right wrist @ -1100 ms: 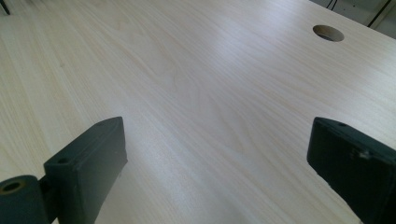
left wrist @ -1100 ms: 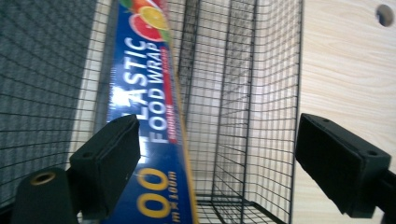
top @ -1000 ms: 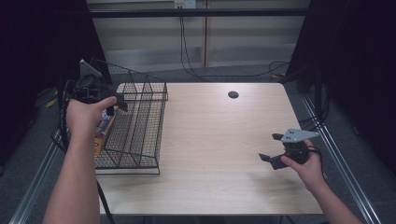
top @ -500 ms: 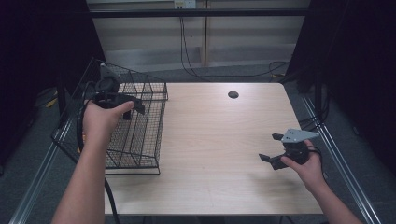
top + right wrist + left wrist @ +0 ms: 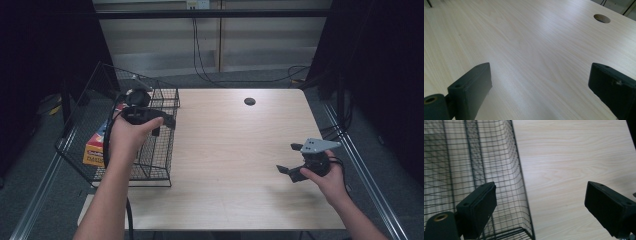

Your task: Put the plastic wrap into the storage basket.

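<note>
Left gripper [image 5: 162,120] has shifted right since the earlier frame, from the wire basket's [image 5: 165,150] far-left side to over its right wall, w/ jaws just been opening, wide apart, nothing between them. Basket sits on bench [image 5: 235,150] left edge; orange box [image 5: 95,147] lies inside, near-left. Right gripper [image 5: 290,170] unmoved at near right, jaws open over bare bench, empty.
</note>
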### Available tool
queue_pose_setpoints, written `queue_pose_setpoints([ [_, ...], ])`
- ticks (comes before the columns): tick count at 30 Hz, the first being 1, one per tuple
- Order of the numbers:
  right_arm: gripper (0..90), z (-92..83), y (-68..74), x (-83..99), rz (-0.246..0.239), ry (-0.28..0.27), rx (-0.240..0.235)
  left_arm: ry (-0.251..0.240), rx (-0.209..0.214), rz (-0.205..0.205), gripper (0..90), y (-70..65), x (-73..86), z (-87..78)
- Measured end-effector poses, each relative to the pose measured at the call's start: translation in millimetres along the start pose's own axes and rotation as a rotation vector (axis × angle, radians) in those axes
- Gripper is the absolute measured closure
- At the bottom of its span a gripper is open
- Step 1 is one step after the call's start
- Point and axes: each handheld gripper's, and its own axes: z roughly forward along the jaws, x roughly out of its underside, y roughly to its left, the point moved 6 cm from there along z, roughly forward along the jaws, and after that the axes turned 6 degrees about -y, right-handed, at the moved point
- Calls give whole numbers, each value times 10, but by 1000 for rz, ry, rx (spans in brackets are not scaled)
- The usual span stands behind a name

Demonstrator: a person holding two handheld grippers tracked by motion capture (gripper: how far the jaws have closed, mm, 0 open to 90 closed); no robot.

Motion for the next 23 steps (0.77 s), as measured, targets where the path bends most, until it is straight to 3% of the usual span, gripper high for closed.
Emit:
queue_pose_setpoints([
  [10, 47, 18, 23, 13, -16, 10, -6, 9, 77, 71, 101, -251, 131, 256],
  [23, 34, 52, 39, 42, -17, 22, -15, 19, 112, 121, 97, -372, 272, 492],
])
